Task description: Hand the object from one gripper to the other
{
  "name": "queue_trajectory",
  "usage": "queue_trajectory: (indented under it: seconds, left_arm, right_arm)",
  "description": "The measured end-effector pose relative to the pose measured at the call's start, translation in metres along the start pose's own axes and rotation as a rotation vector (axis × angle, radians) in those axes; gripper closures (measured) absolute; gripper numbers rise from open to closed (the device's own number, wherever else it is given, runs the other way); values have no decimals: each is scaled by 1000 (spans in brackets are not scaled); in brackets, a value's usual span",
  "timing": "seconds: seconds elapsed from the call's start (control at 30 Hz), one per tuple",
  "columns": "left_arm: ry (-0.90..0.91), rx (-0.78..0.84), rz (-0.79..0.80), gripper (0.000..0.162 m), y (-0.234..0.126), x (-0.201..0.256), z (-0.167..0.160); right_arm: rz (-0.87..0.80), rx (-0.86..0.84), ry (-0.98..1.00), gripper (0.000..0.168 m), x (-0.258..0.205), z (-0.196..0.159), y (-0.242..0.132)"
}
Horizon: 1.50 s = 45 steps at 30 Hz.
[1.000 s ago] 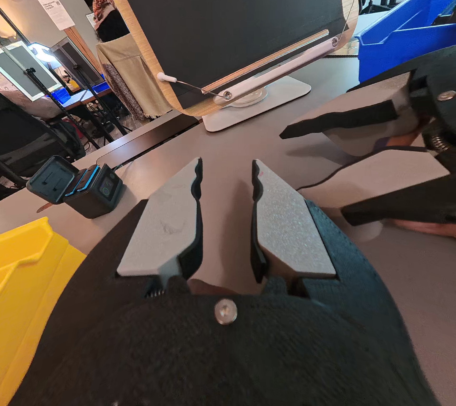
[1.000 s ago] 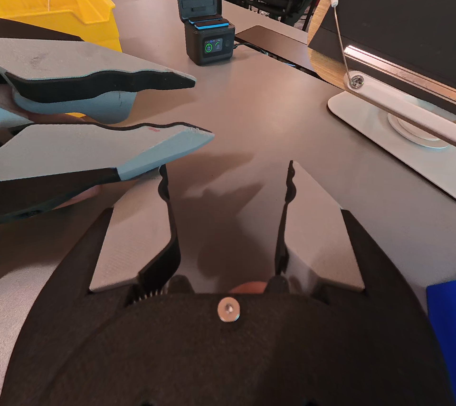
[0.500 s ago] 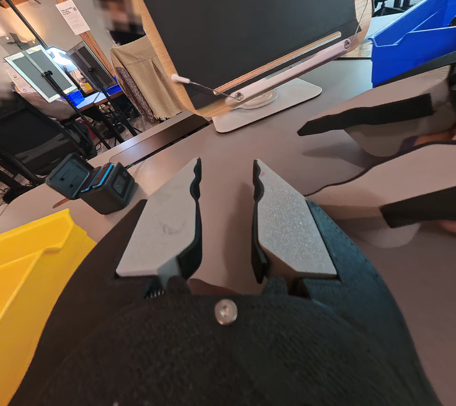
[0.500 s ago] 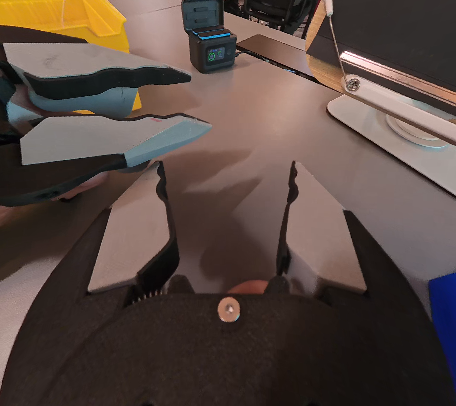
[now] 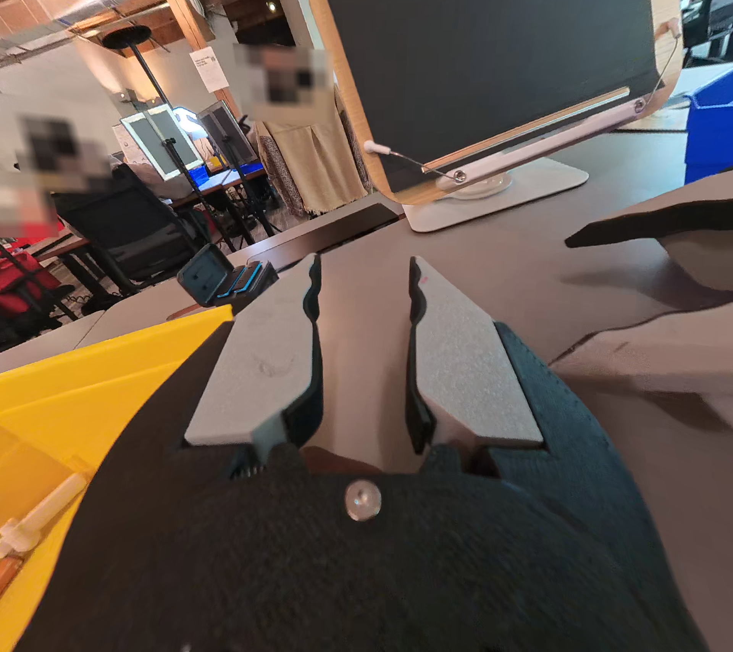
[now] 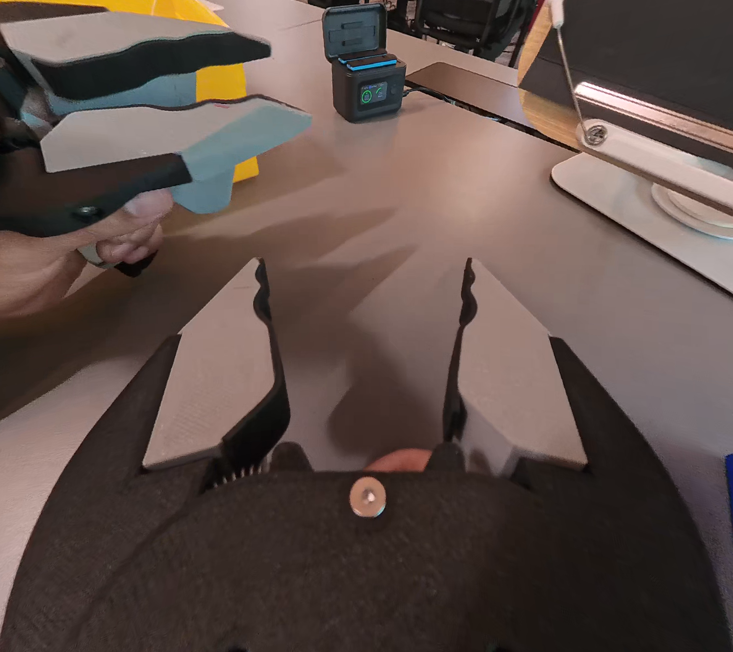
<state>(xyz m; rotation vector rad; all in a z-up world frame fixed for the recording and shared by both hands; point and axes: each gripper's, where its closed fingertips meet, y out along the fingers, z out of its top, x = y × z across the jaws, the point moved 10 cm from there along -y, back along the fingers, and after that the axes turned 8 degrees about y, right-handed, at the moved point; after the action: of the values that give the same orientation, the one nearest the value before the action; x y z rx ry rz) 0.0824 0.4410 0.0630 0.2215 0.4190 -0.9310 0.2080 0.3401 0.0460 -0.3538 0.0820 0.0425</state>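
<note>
Lying in yellow bin (image 5: 91, 375) left of left gripper (image 5: 363, 278): white obj (image 5: 43, 514).

Both tools (image 5: 363, 268) (image 6: 364, 264): black textured bodies, grey wedge fingers, one silver screw each.

Grey table (image 6: 456, 196) carries all items. Landmark: black charging case (image 6: 367, 77), lid open, screen lit, standing upright. Yellow bin (image 6: 222, 77) sits to its left, nearby. Framed dark panel on a white base (image 6: 618, 192) stands to its right. Blue bin (image 5: 710, 133) lies beyond that panel.
</note>
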Motion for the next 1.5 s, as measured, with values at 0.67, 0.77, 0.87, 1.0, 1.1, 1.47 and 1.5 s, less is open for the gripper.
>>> queue_trajectory:
  seconds: [0.67, 0.77, 0.87, 1.0, 1.1, 1.47, 1.5]
  left_arm:
    - [-12, 60, -155, 120, -13, 14, 5]
    - [6, 54, -138, 123, -14, 13, 7]
    - [56, 30, -152, 119, -12, 19, 5]
    - [97, 27, -114, 122, -12, 20, 8]
    - [41, 44, -90, 121, -14, 16, 8]
    - [17, -76, -5, 135, -5, 3, -5]
    - [18, -74, -5, 134, -6, 3, -4]
  right_arm:
    - [280, 15, 203, 87, -12, -2, -4]
    - [293, 0, 197, 87, -14, -3, -4]
    - [303, -5, 182, 89, -18, -3, -4]
    - [302, 18, 156, 95, -20, -1, -4]
    - [280, 79, 126, 92, -20, 1, -5]
    - [155, 148, 30, 100, -7, 18, 32]
    - [159, 136, 37, 99, -5, 19, 36]
